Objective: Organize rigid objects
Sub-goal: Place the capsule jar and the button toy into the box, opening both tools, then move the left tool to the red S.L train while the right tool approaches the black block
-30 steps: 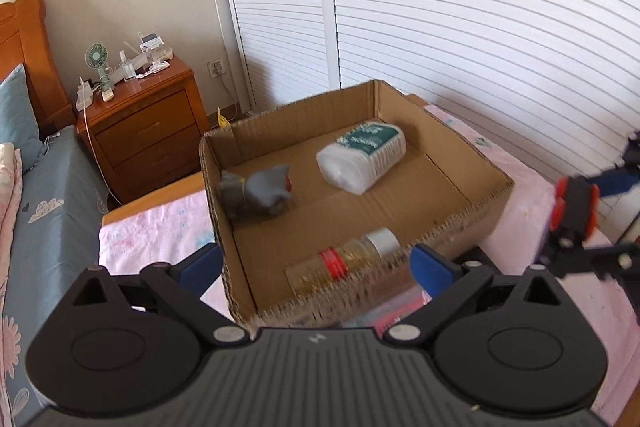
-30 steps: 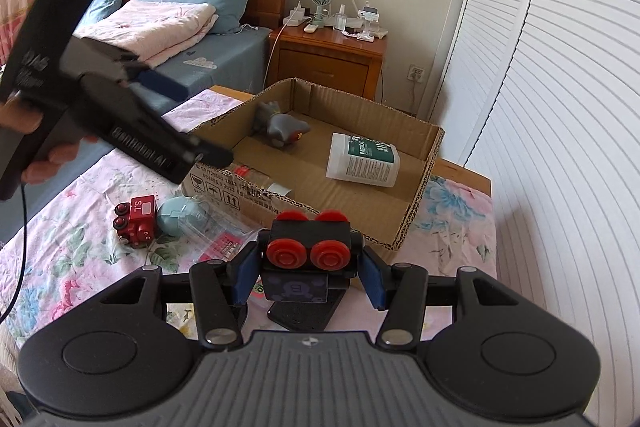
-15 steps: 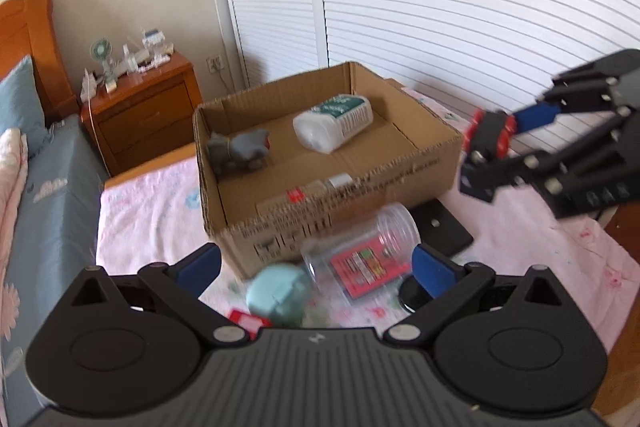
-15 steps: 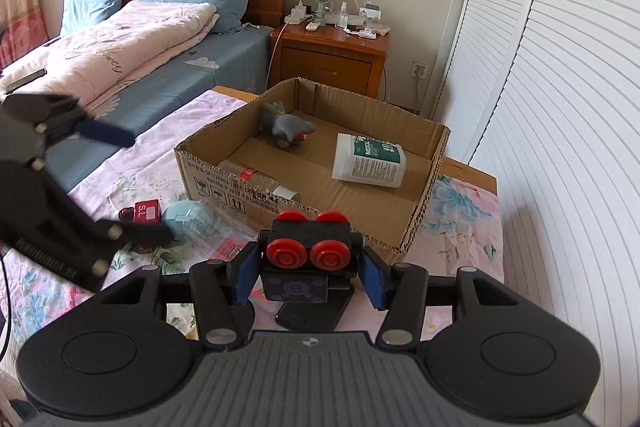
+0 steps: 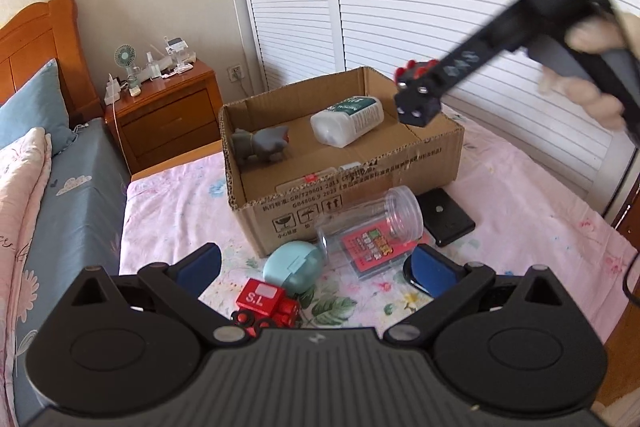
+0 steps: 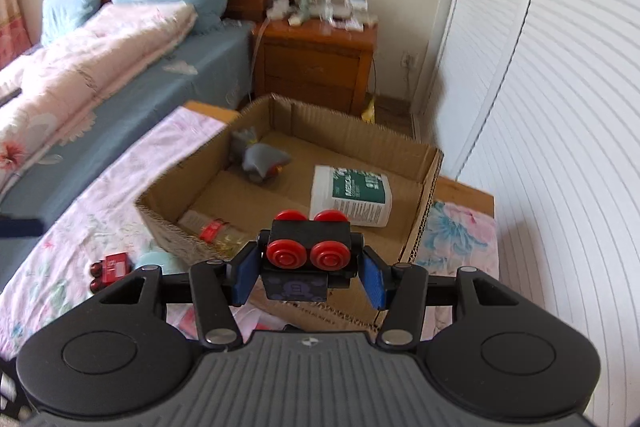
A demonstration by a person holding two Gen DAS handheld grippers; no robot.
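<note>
Two tools are working the cardboard box (image 6: 424,163): the right tool (image 6: 306,269) is pinching a black toy car (image 6: 308,251) above it for dropping in, the left tool (image 5: 316,267) hanging spread before it.

The cardboard box (image 6: 416,163) is open at the top. Its floor is taken at the far left by a grey toy (image 6: 260,159), at the right by a white bottle (image 6: 352,195), at the near wall by a lying bottle (image 6: 208,227); the middle is left bare.
</note>
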